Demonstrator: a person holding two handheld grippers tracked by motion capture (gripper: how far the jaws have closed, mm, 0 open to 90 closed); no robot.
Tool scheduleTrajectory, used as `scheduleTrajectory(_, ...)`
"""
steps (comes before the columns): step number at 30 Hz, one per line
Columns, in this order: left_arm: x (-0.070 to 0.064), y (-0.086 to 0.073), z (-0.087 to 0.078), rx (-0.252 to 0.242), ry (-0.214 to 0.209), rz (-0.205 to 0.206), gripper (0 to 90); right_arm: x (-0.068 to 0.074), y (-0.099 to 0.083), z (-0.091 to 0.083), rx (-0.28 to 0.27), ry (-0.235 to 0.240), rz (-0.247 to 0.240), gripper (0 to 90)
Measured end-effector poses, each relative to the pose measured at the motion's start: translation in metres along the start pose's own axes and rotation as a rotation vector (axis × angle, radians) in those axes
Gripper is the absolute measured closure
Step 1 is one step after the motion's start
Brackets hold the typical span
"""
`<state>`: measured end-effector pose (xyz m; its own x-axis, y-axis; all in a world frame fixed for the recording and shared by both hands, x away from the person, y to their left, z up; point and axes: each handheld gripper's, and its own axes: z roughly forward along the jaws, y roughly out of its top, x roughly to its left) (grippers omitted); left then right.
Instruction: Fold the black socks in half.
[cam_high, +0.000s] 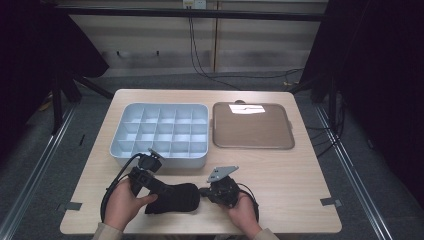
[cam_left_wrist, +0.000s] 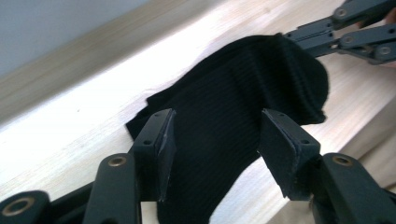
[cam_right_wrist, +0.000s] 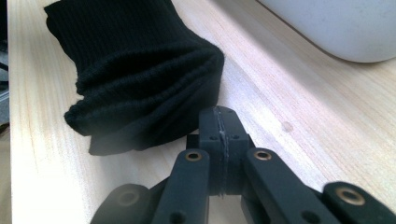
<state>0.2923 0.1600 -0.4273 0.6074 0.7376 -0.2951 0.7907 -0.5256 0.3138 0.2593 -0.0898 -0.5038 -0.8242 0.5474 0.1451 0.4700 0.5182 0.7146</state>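
A black sock (cam_high: 172, 198) lies bunched on the table (cam_high: 280, 175) between the two grippers, near the person's edge. The left gripper (cam_left_wrist: 215, 135) has its jaws spread wide, one on each side of the sock's narrow end; the fabric runs up between the pads (cam_left_wrist: 166, 140) without being pinched, so it grips nothing yet. That straddling stance looks meant for closing on the cloth.

The right gripper (cam_right_wrist: 219, 122) has its jaws pressed together, with no gap between them. Its tips sit just beside the sock's folded, ribbed end (cam_right_wrist: 144, 84), at the lowest layers; whether a thin bit of cloth is caught there cannot be told. In the left gripper view the same tips (cam_left_wrist: 299, 37) meet the sock's far edge. Working from opposite ends would let the two tools fold or roll the sock rather than merely drag it.

Beyond the left gripper, just past its top, stands a white divided bin (cam_high: 159, 131) with many small cells, all of which look empty. Beyond the right gripper, farther off, lies a shallow brown tray (cam_high: 252, 126) with nothing in it. The bin's cells seem the likely place for the sock once it is compact.
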Motion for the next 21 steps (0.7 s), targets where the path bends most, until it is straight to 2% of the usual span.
scheduleTrajectory(1, 0.001, -0.001, 0.000, 0.010, 0.007, 0.006, 45.5, 0.000, 0.000, 0.000, -0.001, 0.003, -0.002, 89.6)
scheduleTrajectory(10, 0.009, -0.009, 0.001, 0.012, 0.032, -0.026, 45.4, -0.001, 0.000, 0.000, -0.003, 0.008, -0.001, 89.6)
scheduleTrajectory(21, 0.020, -0.019, 0.003, 0.000, 0.044, -0.043, 45.4, -0.002, 0.000, 0.000, 0.001, 0.019, -0.033, 89.9)
